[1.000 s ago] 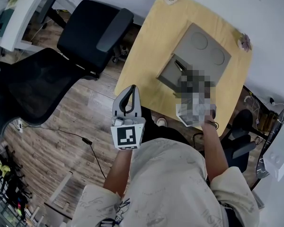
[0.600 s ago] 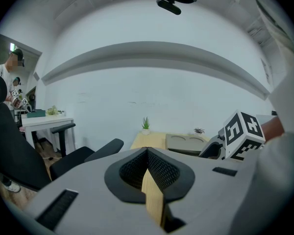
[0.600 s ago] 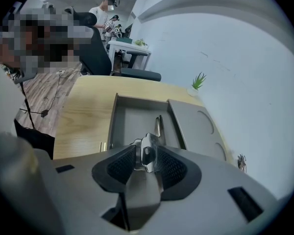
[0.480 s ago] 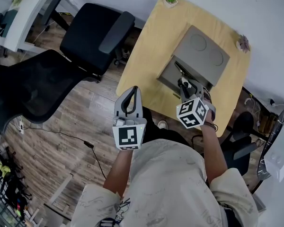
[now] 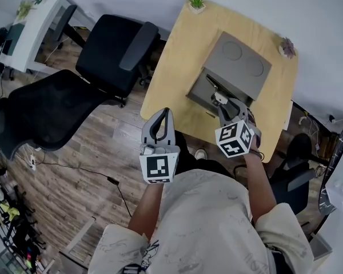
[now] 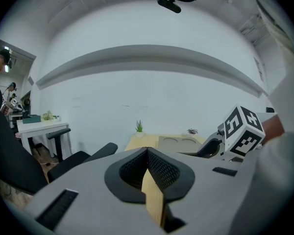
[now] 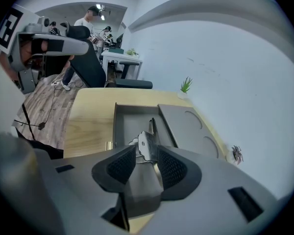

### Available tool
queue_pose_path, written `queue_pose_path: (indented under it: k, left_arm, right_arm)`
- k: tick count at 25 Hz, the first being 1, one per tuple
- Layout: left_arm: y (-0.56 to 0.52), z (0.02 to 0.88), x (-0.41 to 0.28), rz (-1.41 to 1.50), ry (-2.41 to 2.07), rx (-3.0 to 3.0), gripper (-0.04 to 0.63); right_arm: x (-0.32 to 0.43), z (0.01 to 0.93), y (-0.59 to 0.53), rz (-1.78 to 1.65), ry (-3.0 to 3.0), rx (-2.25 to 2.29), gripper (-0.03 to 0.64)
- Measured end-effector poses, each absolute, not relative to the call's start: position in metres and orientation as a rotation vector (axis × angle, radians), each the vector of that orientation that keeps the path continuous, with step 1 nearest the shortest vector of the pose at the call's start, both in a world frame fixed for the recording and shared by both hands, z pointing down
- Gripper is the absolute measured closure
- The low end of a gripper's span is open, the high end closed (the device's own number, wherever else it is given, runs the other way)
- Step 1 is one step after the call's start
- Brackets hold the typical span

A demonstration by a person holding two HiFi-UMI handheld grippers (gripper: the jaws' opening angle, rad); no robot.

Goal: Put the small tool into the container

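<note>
grey container (image 5: 243,67), pale wooden table (image 5: 182,59)

The lower end of the small tool (image 7: 146,142) is hidden behind the right gripper (image 7: 147,155) (its jaws have just been opening, the tool between them), so whether it rests on the floor of the container (image 7: 130,119) cannot be told. Part of the table (image 5: 180,61) at its near edge is covered by the person's arm (image 5: 257,181)

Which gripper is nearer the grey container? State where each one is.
Right. The right gripper hangs over the open container, its jaws just opened, the small tool loose at their tips. The left gripper hangs by a corner of the table, left of the container.
</note>
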State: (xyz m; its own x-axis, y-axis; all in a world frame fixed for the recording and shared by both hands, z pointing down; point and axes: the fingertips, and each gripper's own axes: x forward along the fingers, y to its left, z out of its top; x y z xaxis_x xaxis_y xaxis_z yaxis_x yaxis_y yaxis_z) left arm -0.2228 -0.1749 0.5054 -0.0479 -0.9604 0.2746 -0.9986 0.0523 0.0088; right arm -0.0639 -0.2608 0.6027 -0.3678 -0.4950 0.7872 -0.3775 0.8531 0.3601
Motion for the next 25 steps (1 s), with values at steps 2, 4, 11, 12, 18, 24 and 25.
queue_pose_path:
  k: [2,4,11,12,18,24,25]
  left_arm:
    - [-0.173,0.503,-0.217,0.280,-2.114,2.024,0.589]
    - [-0.171,0.500,-0.210,0.291,-2.111,2.038,0.589]
    - [-0.170,0.486,-0.190,0.328,-2.108,2.088,0.590]
    - [-0.169,0.484,-0.187,0.335,-2.108,2.096,0.589]
    - [-0.168,0.471,-0.169,0.372,-2.114,2.147,0.591]
    - [-0.171,0.459,-0.150,0.381,-2.111,2.192,0.590]
    - [-0.171,0.457,-0.146,0.382,-2.109,2.200,0.589]
  right_arm:
    - [-0.060,0.599,-0.259,-0.130,-2.015,0.656,0.463]
    - [-0.055,0.594,-0.256,-0.114,-2.033,0.673,0.463]
    - [-0.035,0.585,-0.250,-0.076,-2.070,0.724,0.463]
    - [-0.032,0.583,-0.249,-0.069,-2.076,0.733,0.463]
    - [-0.013,0.573,-0.242,-0.023,-2.116,0.791,0.463]
    - [0.009,0.562,-0.237,0.015,-2.144,0.840,0.463]
    - [0.013,0.561,-0.236,0.024,-2.150,0.850,0.464]
